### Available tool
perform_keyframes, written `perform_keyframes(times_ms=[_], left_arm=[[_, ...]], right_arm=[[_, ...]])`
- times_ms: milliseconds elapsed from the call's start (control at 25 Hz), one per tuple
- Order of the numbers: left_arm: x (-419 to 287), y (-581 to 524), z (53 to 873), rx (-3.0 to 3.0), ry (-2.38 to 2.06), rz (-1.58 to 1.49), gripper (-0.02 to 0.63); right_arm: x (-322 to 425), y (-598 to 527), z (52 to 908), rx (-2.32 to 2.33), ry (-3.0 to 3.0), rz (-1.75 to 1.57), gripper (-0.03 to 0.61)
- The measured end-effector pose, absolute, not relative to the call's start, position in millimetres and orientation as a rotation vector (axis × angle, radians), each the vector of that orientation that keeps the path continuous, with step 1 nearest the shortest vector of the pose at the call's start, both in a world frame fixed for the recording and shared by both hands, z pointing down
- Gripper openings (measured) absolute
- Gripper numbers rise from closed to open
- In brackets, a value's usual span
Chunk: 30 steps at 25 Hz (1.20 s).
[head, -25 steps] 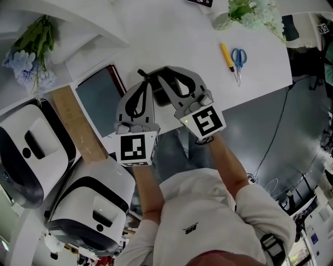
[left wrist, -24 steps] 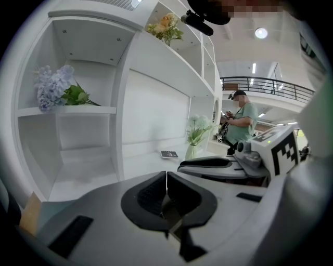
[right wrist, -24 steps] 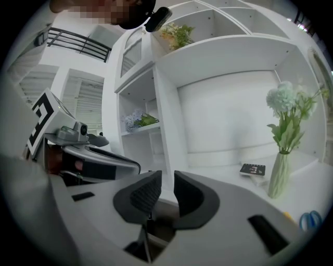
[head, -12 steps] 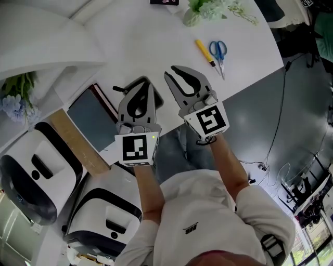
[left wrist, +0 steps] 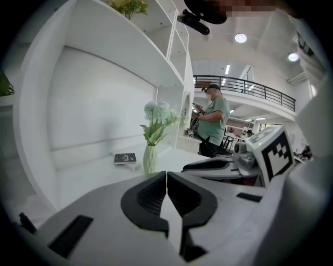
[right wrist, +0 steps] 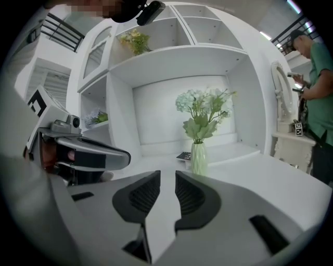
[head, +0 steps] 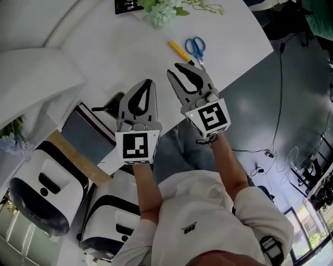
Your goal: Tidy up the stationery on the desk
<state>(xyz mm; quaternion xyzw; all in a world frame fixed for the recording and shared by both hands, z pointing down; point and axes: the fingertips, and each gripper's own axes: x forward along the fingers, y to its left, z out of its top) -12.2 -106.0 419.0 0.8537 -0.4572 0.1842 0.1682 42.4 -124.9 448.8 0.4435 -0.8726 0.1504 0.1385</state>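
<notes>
Ahead, scissors [head: 196,47] lie beyond right gripper [head: 185,69]; its empty jaws just opened further.

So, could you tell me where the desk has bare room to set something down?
Free: the white stretch between the vase and the tablet, and the desk corner right of the scissors. Crowded: around the yellow pen and scissors.

A white desk [head: 229,41] is backed by arched white shelving [right wrist: 177,57]; a grey floor [head: 291,93] is seen below.

Blue-handled scissors [head: 197,50] & yellow pen-like stick [head: 179,51] lie flat side by side nr desk [head: 104,52] edge.
</notes>
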Motion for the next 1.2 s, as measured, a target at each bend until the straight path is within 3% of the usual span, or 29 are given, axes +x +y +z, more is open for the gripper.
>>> perform_keyframes(times_ms=[520,1200], left_arm=[[40,-132,454,2.451,-1.186,0.576,0.0],[48,-147,475,2.425,-1.183,0.619,0.0]], right_arm=[[83,-156,496,1.223,-2.357,0.466,0.078],[83,-169,552,0.965,-2.147,0.508,0.091]])
